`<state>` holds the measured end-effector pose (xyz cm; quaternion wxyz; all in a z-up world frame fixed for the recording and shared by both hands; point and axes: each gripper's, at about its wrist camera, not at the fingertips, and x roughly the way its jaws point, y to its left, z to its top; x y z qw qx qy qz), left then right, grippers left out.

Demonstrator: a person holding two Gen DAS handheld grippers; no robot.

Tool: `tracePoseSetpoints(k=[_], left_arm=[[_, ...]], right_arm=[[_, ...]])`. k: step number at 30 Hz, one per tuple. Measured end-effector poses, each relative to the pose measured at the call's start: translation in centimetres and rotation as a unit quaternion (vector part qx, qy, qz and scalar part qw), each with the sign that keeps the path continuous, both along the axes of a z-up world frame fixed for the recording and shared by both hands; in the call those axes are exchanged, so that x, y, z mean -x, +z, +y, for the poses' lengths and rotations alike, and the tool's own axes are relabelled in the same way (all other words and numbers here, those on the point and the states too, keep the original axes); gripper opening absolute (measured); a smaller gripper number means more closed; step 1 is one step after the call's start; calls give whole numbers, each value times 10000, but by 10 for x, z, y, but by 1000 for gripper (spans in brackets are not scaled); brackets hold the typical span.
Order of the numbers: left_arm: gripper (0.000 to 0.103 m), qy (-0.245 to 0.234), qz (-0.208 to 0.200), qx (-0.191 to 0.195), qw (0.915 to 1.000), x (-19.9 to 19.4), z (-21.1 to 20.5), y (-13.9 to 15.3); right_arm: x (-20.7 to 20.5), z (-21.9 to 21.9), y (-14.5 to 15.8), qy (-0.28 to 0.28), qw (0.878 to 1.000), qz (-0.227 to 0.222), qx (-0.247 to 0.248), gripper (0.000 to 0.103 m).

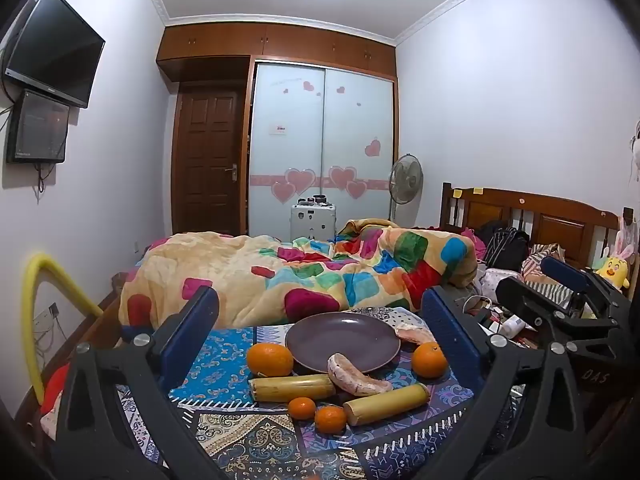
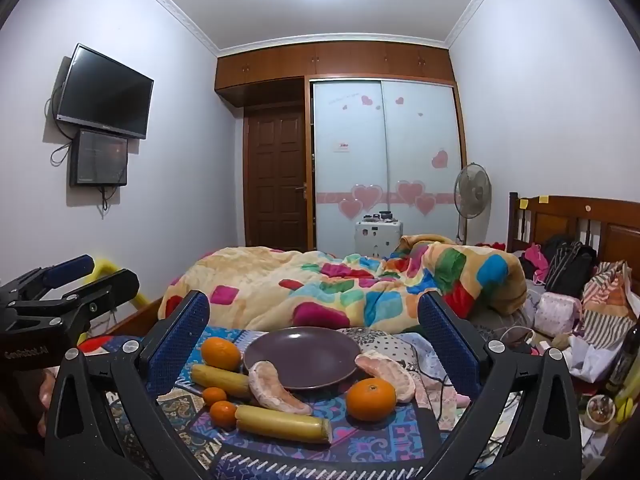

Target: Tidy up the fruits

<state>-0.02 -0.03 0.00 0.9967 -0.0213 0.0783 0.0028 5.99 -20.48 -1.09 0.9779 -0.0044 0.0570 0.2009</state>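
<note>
An empty purple plate (image 1: 342, 340) (image 2: 302, 356) lies on a patterned cloth on the bed. Around it lie two large oranges (image 1: 269, 359) (image 1: 429, 359), two small tangerines (image 1: 302, 407) (image 1: 330, 419), two yellow sugarcane pieces (image 1: 292, 387) (image 1: 386, 403) and two peeled pomelo segments (image 1: 356, 376) (image 1: 414, 334). The right wrist view shows an orange (image 2: 371, 399), a cane piece (image 2: 282, 424) and a pomelo segment (image 2: 274, 388). My left gripper (image 1: 320, 308) is open and empty, held back from the fruit. My right gripper (image 2: 314, 312) is open and empty too.
A colourful blanket (image 1: 300, 272) is heaped behind the plate. Bags, cables and clutter (image 2: 568, 320) lie at the right by the wooden headboard (image 1: 532, 216). A yellow foam tube (image 1: 30, 320) stands at the left. A fan (image 1: 406, 180) and a white case (image 1: 312, 220) stand by the wardrobe.
</note>
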Motion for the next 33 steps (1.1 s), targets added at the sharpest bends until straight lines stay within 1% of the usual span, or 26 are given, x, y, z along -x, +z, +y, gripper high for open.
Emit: tracePoseSetpoints(k=[7,8,13,14,18,20,33], left_arm=[[103,-27,30,24,10000,1,-2,2],[103,-14,40,39,10000,0,5,-1],[103,-16,46,49,10000,0,5,-1],[103,-14,46,48,10000,0,5,-1],[103,-24,51,53,10000,1,3,-1],[103,-33,49,58,10000,2,5,-2],[103,-10,49,13,10000,3,4,-6]], right_arm=[[1,1,1,45,10000,-5,-18,103],[1,2,1,54,10000,-4,-18,103],[7,4,-2,56,10000,-27,1,103],[4,5,3,61,10000,-21,-27,103],[2,5,3,62,10000,-27,-16,103],[8,6,7,70,10000,-36,-26,103],[13,9,5,76,9999,-65,-48,103]])
